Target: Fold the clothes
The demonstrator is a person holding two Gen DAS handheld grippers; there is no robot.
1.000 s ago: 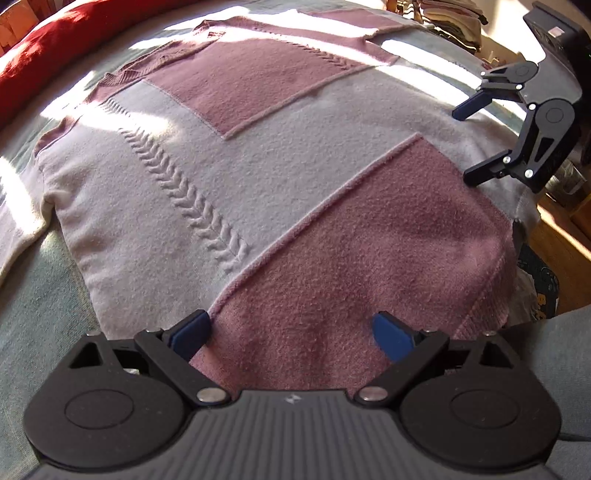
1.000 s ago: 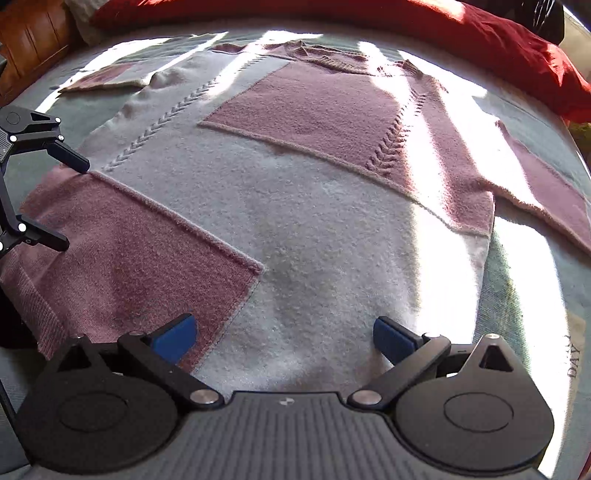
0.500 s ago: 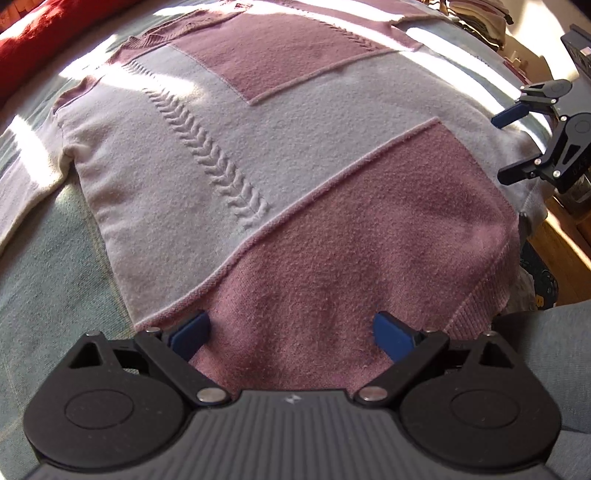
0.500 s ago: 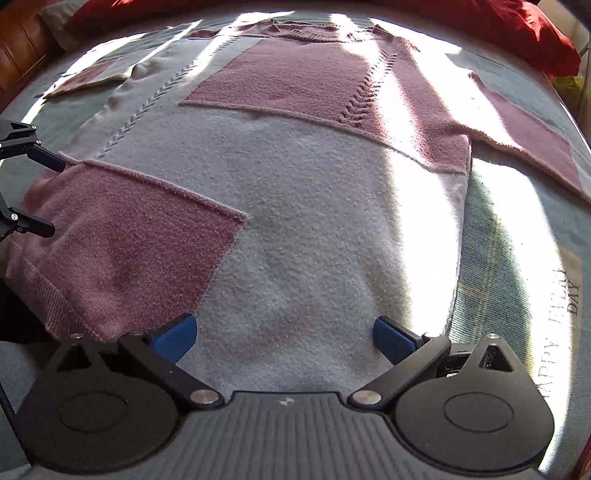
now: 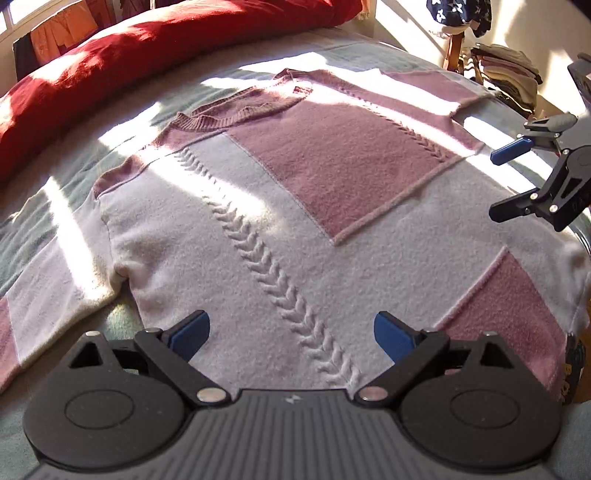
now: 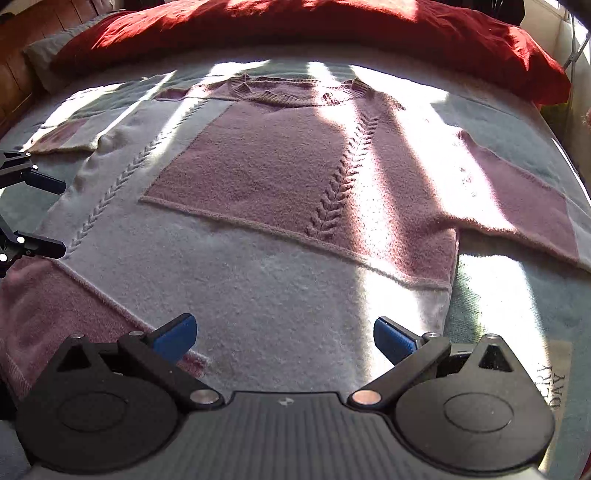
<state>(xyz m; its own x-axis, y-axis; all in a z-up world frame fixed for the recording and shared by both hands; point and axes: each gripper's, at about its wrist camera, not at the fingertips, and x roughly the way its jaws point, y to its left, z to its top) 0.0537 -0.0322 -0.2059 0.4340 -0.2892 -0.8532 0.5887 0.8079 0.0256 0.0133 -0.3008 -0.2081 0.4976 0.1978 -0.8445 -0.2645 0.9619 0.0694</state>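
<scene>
The left gripper (image 5: 291,332) and right gripper (image 6: 282,334) both hang released, jaws spread, above the hem end of the sweater (image 6: 295,266). It lies flat on the bed (image 6: 517,314), collar pointing to 12 o'clock toward the red pillow (image 6: 332,26), sleeves out at 3 and 9. Bare bedding borders both sides.

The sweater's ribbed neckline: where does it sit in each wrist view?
Left wrist view: the ribbed neckline lies upper left of centre, slanting up to the right.
Right wrist view: the neckline lies top centre, nearly level.
Shared landmark: the red pillow runs just beyond the sweater in both.
</scene>
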